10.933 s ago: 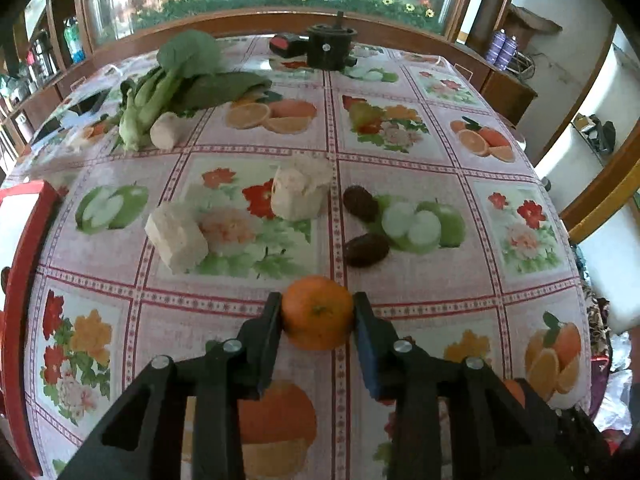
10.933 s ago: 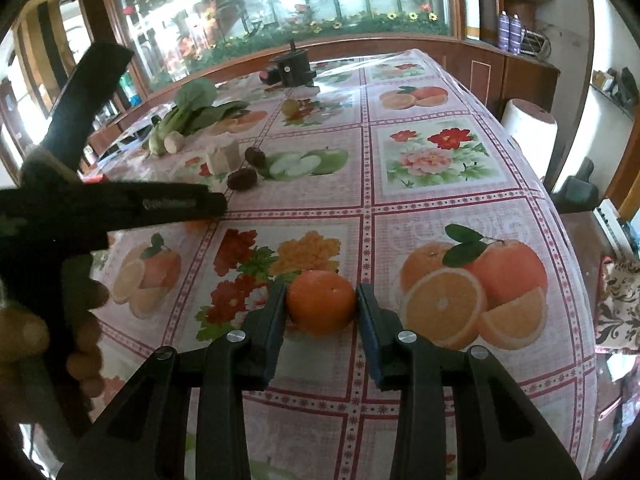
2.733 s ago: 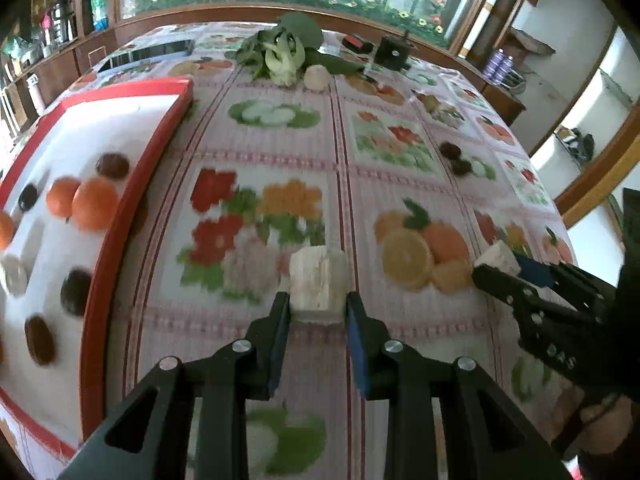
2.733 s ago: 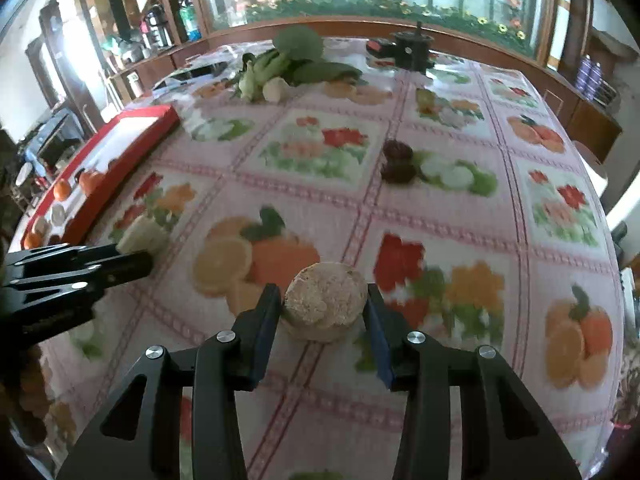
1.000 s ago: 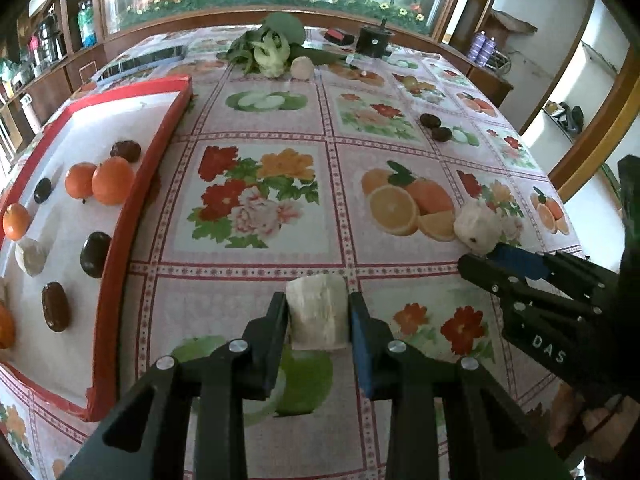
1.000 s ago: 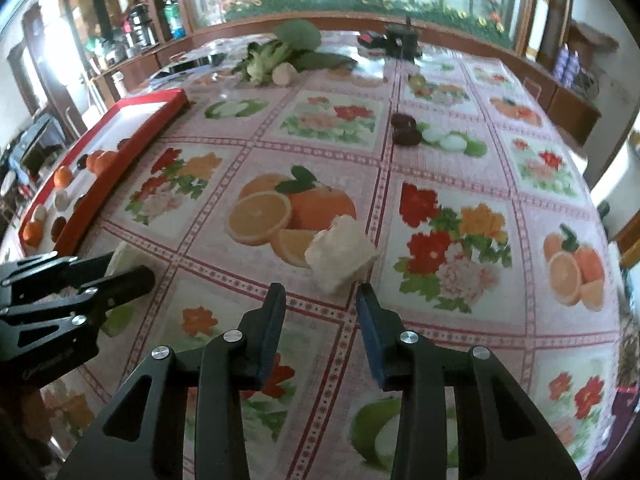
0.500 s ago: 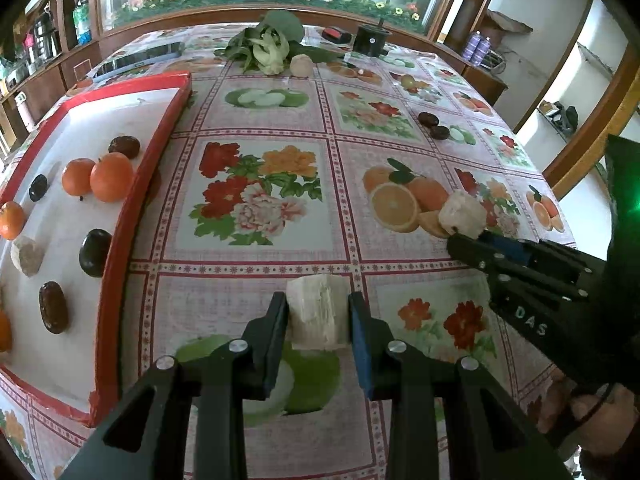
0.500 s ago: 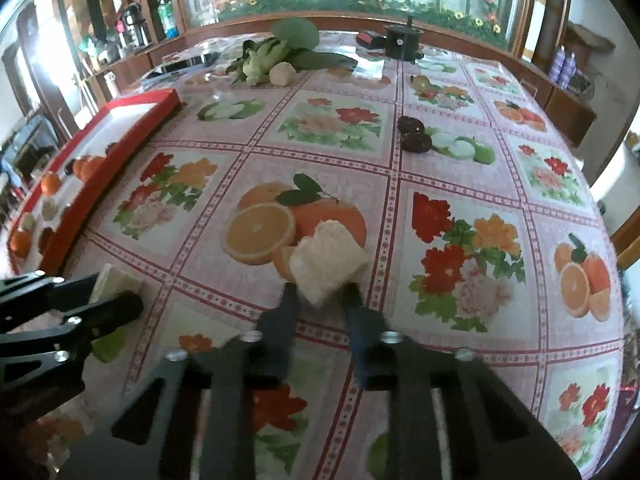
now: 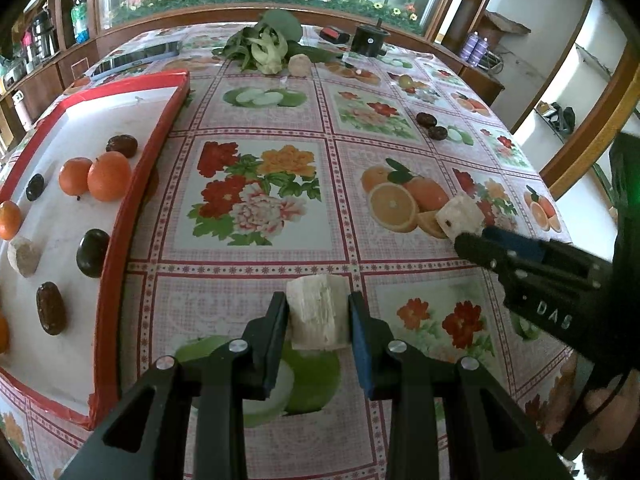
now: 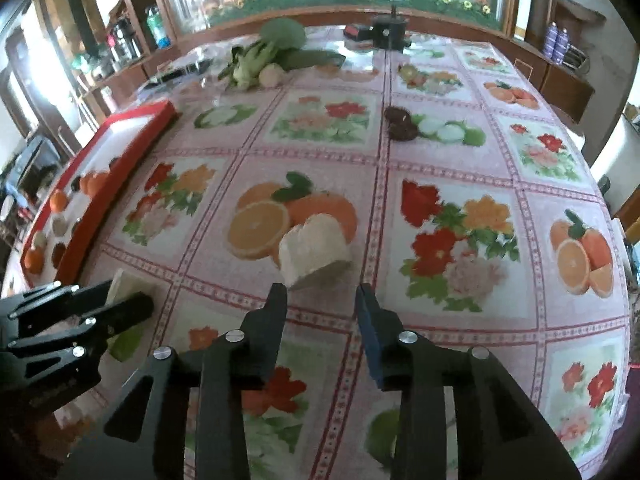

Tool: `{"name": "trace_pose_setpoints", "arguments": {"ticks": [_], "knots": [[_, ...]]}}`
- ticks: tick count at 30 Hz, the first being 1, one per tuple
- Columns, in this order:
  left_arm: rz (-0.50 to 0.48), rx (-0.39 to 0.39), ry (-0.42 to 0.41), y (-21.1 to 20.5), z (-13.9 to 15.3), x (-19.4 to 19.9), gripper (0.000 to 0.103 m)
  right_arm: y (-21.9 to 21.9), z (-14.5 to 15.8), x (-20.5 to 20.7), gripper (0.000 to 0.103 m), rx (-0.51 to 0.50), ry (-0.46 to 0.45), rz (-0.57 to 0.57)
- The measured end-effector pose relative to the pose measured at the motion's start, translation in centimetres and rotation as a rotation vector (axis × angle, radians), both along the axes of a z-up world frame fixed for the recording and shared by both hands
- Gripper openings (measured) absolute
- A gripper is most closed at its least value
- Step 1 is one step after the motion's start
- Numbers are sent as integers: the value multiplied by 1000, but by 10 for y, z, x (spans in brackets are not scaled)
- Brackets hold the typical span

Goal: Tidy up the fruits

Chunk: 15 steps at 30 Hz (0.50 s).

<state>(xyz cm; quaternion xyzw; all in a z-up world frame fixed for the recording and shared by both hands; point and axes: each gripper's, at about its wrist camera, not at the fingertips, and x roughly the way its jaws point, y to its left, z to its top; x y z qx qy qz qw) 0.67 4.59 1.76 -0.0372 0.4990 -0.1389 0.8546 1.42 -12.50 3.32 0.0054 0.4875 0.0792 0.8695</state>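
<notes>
The left gripper [image 9: 318, 314] has a pale fibrous chunk [image 9: 317, 312] pinched between its pads, held over the printed green apple near the front edge of the bench [image 9: 256, 264]. The right gripper [image 10: 321, 300] has just been opening; its jaws stand apart with nothing between them, and a second pale chunk [image 10: 314, 250] lies just beyond the tips on the printed oranges, untouched.

To the left lies a red-rimmed white tray [image 9: 116, 248] with oranges [image 9: 109, 176], dark dates [image 9: 51, 308] and another pale piece [image 9: 24, 256] spread across it. Nothing lies on the cloth between the held chunk and the tray rim. Two dark fruits [image 10: 400, 122] lie farther back beside a printed apple, and at the far end there is a bunch of leafy greens [image 9: 264, 46], a small round pale item [image 9: 300, 66] and a black device [image 9: 370, 40].

A glossy cloth of flowers and fruit in pink-bordered squares covers the bench. Behind it runs a wooden frame with a flower mural, with shelves and bottles to the left.

The left wrist view shows the tray's contents clearly, and the right gripper's side with a hand [image 9: 600, 412] on it. The right wrist view is blurrier, showing the tray at a slant and the left gripper at its lower left with the chunk peeking past
</notes>
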Motion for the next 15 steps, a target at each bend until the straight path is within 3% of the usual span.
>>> {"name": "trace_pose_setpoints", "arguments": {"ticks": [2, 4, 7, 11, 15], "knots": [[1, 14, -11, -2, 0, -2, 34, 2, 1, 5, 56, -10, -3, 3], [0, 25, -20, -4, 0, -3, 34, 4, 2, 11, 61, -15, -15, 7], [-7, 25, -31, -8, 0, -5, 43, 7, -5, 20, 61, 11, 14, 14], [-21, 63, -53, -18, -1, -8, 66, 9, -11, 23, 62, 15, 8, 20], [-32, 115, -80, -29, -4, -12, 75, 12, -12, 23, 62, -13, -7, 35]]}}
